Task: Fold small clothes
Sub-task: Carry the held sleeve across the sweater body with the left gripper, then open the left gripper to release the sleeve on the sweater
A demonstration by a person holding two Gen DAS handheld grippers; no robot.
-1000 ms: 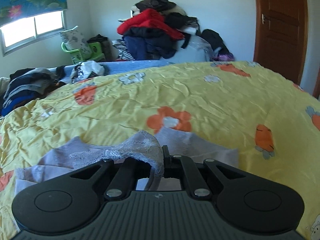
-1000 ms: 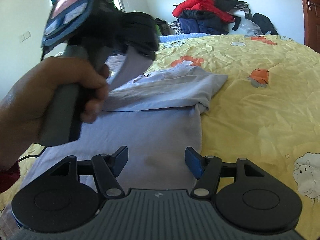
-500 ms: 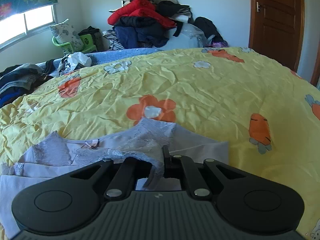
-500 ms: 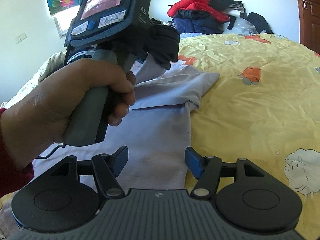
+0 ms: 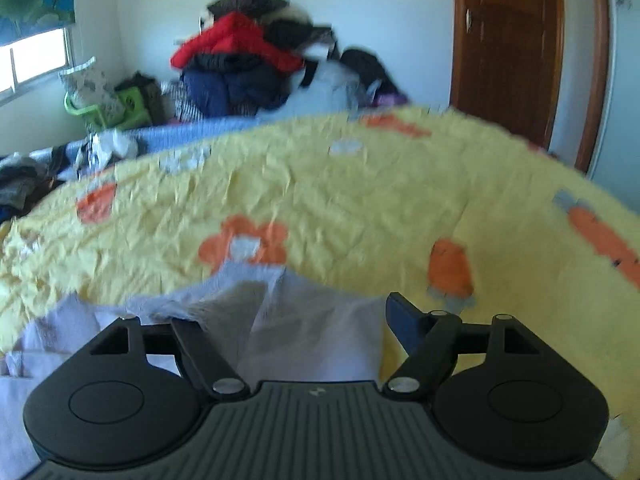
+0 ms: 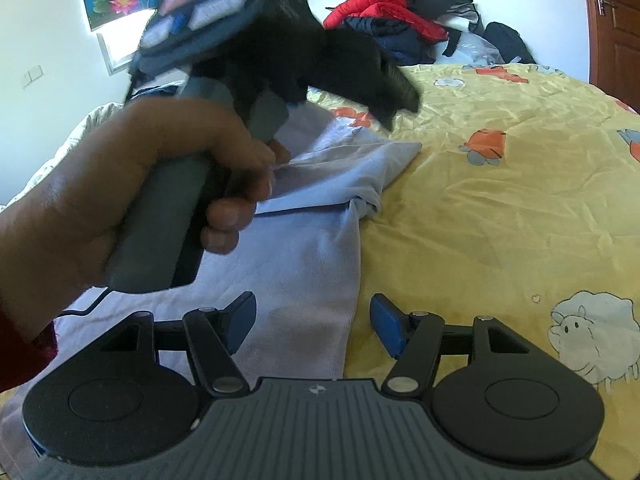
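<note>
Two open hand-held grippers (image 5: 296, 316) (image 6: 313, 322) over lilac garment (image 6: 304, 248).

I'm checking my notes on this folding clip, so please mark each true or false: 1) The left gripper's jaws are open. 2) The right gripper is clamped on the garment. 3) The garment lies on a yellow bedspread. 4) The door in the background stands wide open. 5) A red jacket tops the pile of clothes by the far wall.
1) True: the left gripper has just been opening its jaws, and the pale lilac garment lies loose between them.
2) False: the right gripper is open, pressing on nothing.
3) True: it lies on the yellow bedspread.
4) False: the brown door is shut.
5) True: the red jacket lies near the top.
</note>
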